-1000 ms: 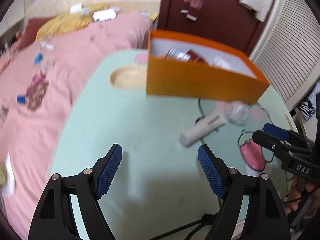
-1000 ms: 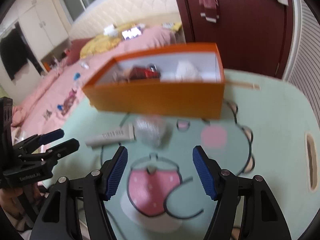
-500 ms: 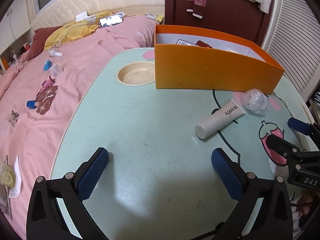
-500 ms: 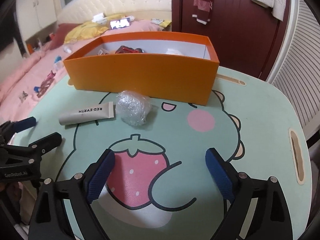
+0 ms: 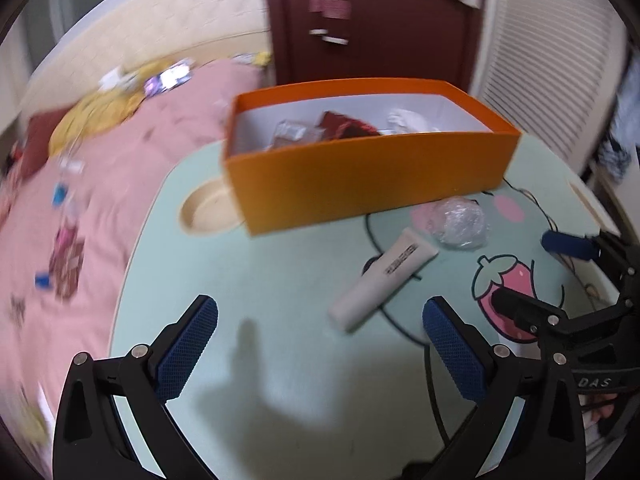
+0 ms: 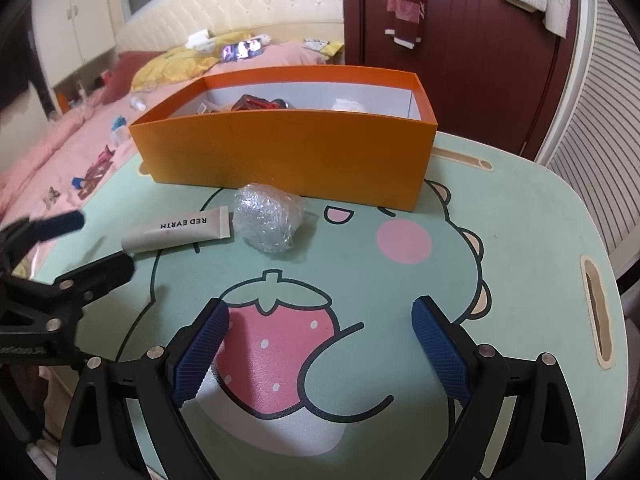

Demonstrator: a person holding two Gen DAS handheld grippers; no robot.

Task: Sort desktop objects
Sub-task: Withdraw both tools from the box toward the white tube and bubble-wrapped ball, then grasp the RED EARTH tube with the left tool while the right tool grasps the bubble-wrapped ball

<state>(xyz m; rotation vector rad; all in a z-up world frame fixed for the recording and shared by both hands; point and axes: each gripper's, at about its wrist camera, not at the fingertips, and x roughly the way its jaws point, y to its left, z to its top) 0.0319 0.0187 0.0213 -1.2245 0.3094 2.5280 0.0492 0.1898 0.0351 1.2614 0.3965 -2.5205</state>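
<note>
tube (image 6: 176, 233) on table, both grippers angled down, empty

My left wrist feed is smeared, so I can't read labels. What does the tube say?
Observer: The tube reads RED EARTH.
Operator: Is the right gripper carrying anything?
Observer: No. The right gripper is open, with only the printed strawberry showing between its pads.
Operator: Anything further right that I should avoid?
Observer: Only a slot handle cut through near that edge.
</note>
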